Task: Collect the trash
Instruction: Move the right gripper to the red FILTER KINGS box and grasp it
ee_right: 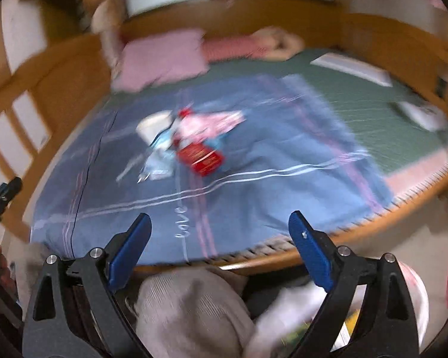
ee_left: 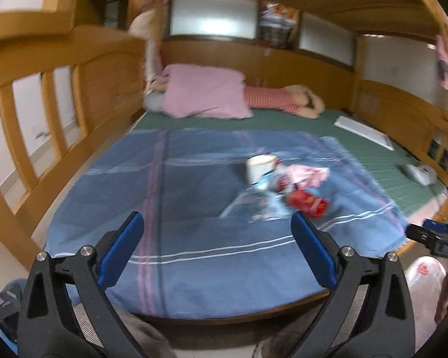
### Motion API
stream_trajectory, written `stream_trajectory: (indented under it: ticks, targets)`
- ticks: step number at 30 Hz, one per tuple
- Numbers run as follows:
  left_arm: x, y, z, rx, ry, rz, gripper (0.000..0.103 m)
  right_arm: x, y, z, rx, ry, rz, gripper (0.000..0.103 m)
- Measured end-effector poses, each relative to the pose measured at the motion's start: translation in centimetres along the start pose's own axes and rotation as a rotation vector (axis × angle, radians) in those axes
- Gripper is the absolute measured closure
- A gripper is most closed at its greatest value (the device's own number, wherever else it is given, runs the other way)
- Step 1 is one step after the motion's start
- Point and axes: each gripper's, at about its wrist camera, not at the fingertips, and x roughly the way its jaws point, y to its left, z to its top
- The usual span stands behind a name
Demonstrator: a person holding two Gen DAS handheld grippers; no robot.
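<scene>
A small heap of trash lies on the blue striped blanket (ee_left: 164, 194) (ee_right: 283, 164): a white paper cup (ee_left: 261, 167) (ee_right: 152, 128) on its side, a red packet (ee_left: 307, 204) (ee_right: 203, 156), a pink wrapper (ee_left: 307, 174) (ee_right: 212, 120) and clear plastic film (ee_left: 251, 205) (ee_right: 152, 167). My left gripper (ee_left: 217, 217) is open and empty, near the bed's front edge, short of the heap. My right gripper (ee_right: 219, 217) is also open and empty, over the bed's front edge. Each gripper shows at the edge of the other's view, the right one (ee_left: 427, 232) and the left one (ee_right: 3, 191).
A white plastic bag (ee_left: 424, 280) (ee_right: 415, 292) hangs low on the right. Wooden bed rails (ee_left: 59, 95) enclose the bed. At the back lie a pink pillow (ee_left: 206, 92) and a striped stuffed toy (ee_left: 271, 98). A white flat box (ee_left: 364, 132) rests on the green mat. A person's grey-trousered knee (ee_right: 191, 307) is below.
</scene>
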Motion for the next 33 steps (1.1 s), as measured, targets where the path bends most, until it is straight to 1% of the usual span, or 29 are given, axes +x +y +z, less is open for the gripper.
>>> stream_trajectory:
  ticks: [2,3,6,8,13,15,16,17,18,19,20,22,26,30,31,32,33]
  targets:
    - [1.2,1.7,-0.2,-0.027,0.017,0.019,0.005,4.6,1.0,2.0,-0.048,0.076,0.024,0.012]
    - [1.6,2.1,-0.3,-0.037,0.025,0.025,0.005,6.6,1.5,2.8,-0.068,0.102,0.020,0.012]
    - [3.0,3.7,-0.3,-0.065,0.041,0.037,0.005,11.4,2.1,4.4,-0.112,0.148,0.042,0.012]
    - [3.9,4.5,-0.3,-0.073,0.051,0.042,0.005,15.0,2.6,5.6,-0.137,0.176,0.032,0.012]
    - [6.4,5.5,-0.1,-0.084,0.086,0.068,0.005,21.0,3.3,7.6,-0.192,0.226,0.014,0.012]
    - [7.3,5.6,-0.2,-0.081,0.100,0.077,0.005,23.1,3.6,8.0,-0.201,0.264,0.007,0.012]
    - [7.8,5.8,-0.4,-0.079,0.109,0.083,0.005,23.8,3.7,8.0,-0.203,0.277,0.007,0.015]
    - [8.2,5.8,-0.5,-0.080,0.117,0.088,0.005,24.4,3.8,7.9,-0.205,0.292,0.007,0.021]
    - [8.5,5.9,-0.5,-0.083,0.123,0.089,0.005,25.2,4.0,7.8,-0.209,0.313,-0.001,0.025]
    - [8.8,6.0,-0.6,-0.088,0.130,0.089,0.005,25.5,4.2,7.7,-0.216,0.322,-0.015,0.030]
    - [9.0,6.1,-0.7,-0.091,0.134,0.088,0.005,25.9,4.3,7.7,-0.222,0.323,-0.034,0.032]
    - [9.3,6.2,-0.8,-0.093,0.141,0.088,0.005,25.7,4.2,8.0,-0.200,0.310,-0.030,0.035]
    - [9.4,5.9,-0.8,-0.086,0.139,0.083,0.005,25.2,3.8,8.5,-0.146,0.306,-0.004,0.040]
    - [9.5,5.1,-0.8,-0.064,0.139,0.069,0.005,22.9,4.0,8.1,-0.121,0.302,0.058,0.043]
    - [9.6,4.8,-0.8,-0.056,0.141,0.060,0.005,22.1,4.1,7.8,-0.119,0.297,0.073,0.065]
    - [9.8,4.4,-0.9,-0.045,0.145,0.054,0.005,21.6,4.2,7.6,-0.116,0.303,0.089,0.078]
    - [10.0,4.0,-0.9,-0.035,0.147,0.049,0.005,21.4,4.2,7.4,-0.104,0.327,0.110,0.080]
